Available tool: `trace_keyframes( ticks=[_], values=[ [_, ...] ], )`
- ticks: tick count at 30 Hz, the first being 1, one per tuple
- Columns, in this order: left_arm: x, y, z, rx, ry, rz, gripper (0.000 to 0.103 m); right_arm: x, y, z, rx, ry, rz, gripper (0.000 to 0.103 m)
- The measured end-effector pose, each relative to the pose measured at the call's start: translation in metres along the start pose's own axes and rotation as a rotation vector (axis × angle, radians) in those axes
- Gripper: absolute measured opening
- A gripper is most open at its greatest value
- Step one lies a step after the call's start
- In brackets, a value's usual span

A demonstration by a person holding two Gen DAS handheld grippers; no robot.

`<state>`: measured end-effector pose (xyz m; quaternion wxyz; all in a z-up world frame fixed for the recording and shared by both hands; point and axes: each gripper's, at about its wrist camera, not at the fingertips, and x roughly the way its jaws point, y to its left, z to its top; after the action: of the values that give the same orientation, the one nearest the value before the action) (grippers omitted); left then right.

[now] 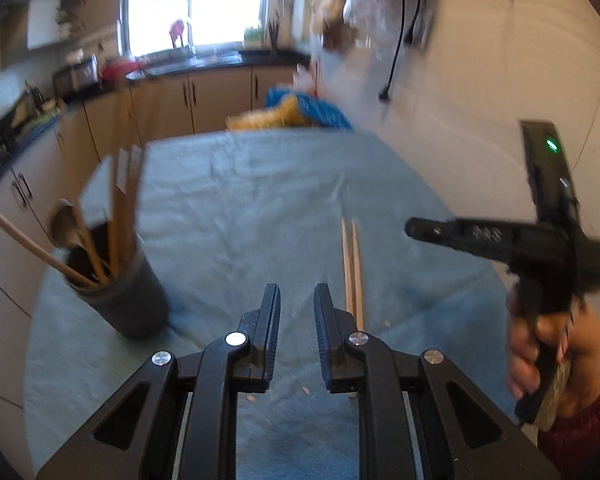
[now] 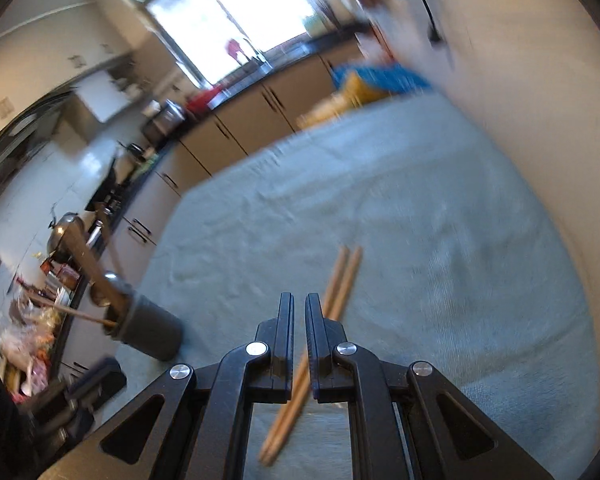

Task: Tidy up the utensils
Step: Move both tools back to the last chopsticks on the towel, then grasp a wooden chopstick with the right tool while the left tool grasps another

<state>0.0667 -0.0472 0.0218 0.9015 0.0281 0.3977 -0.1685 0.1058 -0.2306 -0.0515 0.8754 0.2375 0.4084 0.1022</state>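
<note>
A pair of wooden chopsticks lies side by side on the teal tablecloth. A dark grey utensil holder stands at the left with wooden spoons and spatulas in it. My left gripper is open and empty, above the cloth just left of the chopsticks. In the right wrist view the chopsticks lie under my right gripper, whose jaws are nearly closed and hold nothing. The holder is at its left. The right gripper also shows in the left wrist view, held by a hand.
Kitchen cabinets and a dark counter run behind and to the left of the table. A blue and yellow cloth lies at the table's far edge. A white wall stands at the right. Crumbs lie on the cloth.
</note>
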Motion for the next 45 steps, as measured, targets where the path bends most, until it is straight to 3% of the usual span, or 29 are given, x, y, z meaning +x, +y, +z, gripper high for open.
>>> trace_keyframes(
  ticks=[4, 9, 16, 20, 26, 33, 40, 45],
  values=[
    [0.023, 0.0, -0.005, -0.003, 0.084, 0.004, 0.016, 0.036, -0.02, 0.015, 0.071, 0.11, -0.033, 0.006],
    [0.033, 0.006, -0.013, 0.004, 0.112, 0.004, 0.016, 0.078, -0.026, 0.032, 0.076, 0.184, -0.117, 0.006],
    [0.037, 0.02, -0.018, 0.0, 0.118, -0.006, 0.016, 0.109, -0.019, 0.041, 0.042, 0.236, -0.23, 0.006],
    [0.039, 0.026, -0.018, -0.005, 0.116, -0.012, 0.016, 0.114, -0.015, 0.042, 0.026, 0.239, -0.253, 0.008],
    [0.049, 0.021, -0.012, -0.009, 0.131, -0.03, 0.016, 0.118, -0.001, 0.042, -0.081, 0.267, -0.33, 0.007],
    [0.07, -0.001, 0.011, 0.021, 0.171, -0.07, 0.017, 0.098, -0.024, 0.039, -0.09, 0.266, -0.35, 0.005],
    [0.137, -0.034, 0.048, 0.005, 0.314, -0.13, 0.024, 0.064, -0.057, 0.031, -0.024, 0.225, -0.282, 0.005],
    [0.182, -0.044, 0.066, -0.002, 0.379, -0.072, 0.024, 0.051, -0.071, 0.027, 0.014, 0.213, -0.226, 0.005]
  ],
)
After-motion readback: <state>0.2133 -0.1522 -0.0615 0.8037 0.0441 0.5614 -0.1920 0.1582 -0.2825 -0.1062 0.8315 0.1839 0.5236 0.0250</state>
